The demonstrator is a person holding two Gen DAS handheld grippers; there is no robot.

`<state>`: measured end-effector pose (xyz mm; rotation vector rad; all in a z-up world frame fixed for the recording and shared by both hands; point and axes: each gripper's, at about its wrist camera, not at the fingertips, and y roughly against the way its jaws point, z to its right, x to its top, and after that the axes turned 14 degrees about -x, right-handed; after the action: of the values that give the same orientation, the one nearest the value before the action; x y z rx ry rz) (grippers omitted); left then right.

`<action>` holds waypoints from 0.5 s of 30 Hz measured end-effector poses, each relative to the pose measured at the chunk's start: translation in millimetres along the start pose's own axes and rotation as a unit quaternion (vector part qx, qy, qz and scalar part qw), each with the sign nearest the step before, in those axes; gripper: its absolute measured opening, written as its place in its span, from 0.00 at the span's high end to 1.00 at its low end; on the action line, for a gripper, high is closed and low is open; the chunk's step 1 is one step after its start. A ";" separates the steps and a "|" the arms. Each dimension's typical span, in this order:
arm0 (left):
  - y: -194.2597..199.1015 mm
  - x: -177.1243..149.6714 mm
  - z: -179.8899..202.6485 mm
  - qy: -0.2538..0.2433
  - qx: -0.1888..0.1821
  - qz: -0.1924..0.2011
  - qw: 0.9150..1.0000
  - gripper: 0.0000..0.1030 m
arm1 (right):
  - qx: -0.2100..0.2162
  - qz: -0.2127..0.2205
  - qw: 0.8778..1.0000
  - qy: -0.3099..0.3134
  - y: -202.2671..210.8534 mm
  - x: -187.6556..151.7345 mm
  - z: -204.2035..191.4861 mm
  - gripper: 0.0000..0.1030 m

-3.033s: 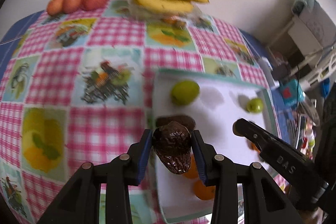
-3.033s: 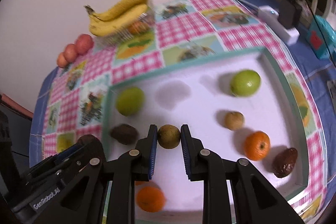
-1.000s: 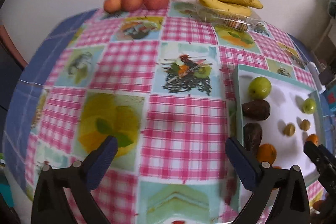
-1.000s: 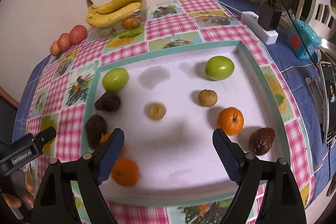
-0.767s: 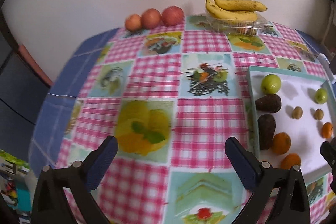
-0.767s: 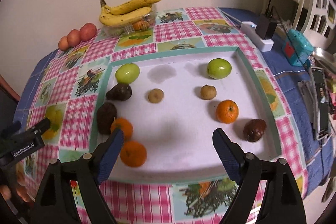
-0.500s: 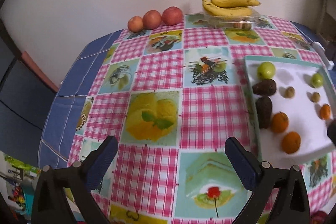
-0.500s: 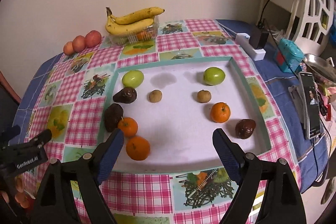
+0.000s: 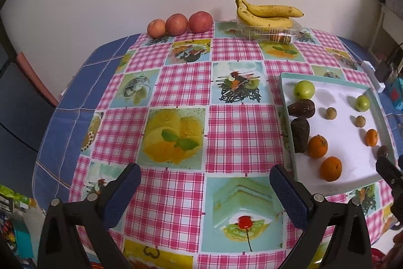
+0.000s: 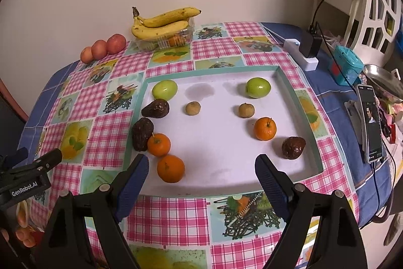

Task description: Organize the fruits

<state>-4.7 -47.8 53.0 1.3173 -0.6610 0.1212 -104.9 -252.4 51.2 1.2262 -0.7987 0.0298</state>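
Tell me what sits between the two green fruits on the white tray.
Nothing: between the left green fruit and the right green fruit the tray is bare, only a faint smudge, per the right wrist view.

Left wrist view sits high above the near edge of the bench (image 9: 181,92), looking forward and down over the checked cloth toward the far wall; own left tool (image 9: 205,183) frames the bottom. Tray (image 9: 284,97) falls at its right side, far off. Right wrist view hangs above the near edge too, further right, facing the tray (image 10: 289,82) head-on and somewhat nearer, right tool (image 10: 201,169) at bottom. Both share the tray with its fruit, the bananas (image 9: 267,14) (image 10: 161,23) and the three apples (image 9: 180,23) (image 10: 103,48) at the far edge. Each view catches the other tool at its margin: right one at the left view's right border, left one at the right view's left border.
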 end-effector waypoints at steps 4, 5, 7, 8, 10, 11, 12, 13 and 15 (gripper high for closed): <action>2.8 -1.0 -2.0 0.003 -0.007 0.002 1.000 0.00 | 0.000 0.006 1.000 0.011 4.7 -1.6 -5.0 0.16; 3.9 -1.3 -2.2 0.003 -0.009 0.003 1.000 0.00 | 0.000 0.009 1.000 0.014 5.7 -1.7 -6.3 0.16; 5.9 -2.0 -2.8 0.005 -0.015 0.006 1.000 0.00 | -0.002 0.010 1.000 0.019 6.1 -1.9 -8.5 0.16; 6.7 -2.1 -3.2 0.006 -0.015 0.008 1.000 0.00 | -0.003 0.010 1.000 0.020 5.7 -1.6 -9.0 0.16; 7.1 -2.3 -4.3 0.009 -0.014 0.009 1.000 0.00 | -0.005 0.010 1.000 0.022 5.5 -1.9 -10.0 0.16; 7.1 -2.5 -4.7 0.010 -0.013 0.008 1.000 0.00 | -0.006 0.010 1.000 0.022 5.2 -1.8 -10.3 0.16; 7.1 -2.5 -5.6 0.010 -0.013 0.008 1.000 0.00 | -0.006 0.010 1.000 0.022 4.9 -1.9 -10.3 0.16; 7.5 -2.6 -6.1 0.012 -0.013 0.009 1.000 0.00 | -0.006 0.009 1.000 0.022 4.6 -1.9 -10.0 0.16; 8.1 -3.0 -7.6 0.015 -0.013 0.010 1.000 0.00 | -0.008 0.009 1.000 0.021 4.5 -1.8 -10.0 0.16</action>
<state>-7.8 -37.7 57.6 1.2812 -0.6488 0.1473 -102.9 -241.6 52.8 1.2004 -0.7728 0.0638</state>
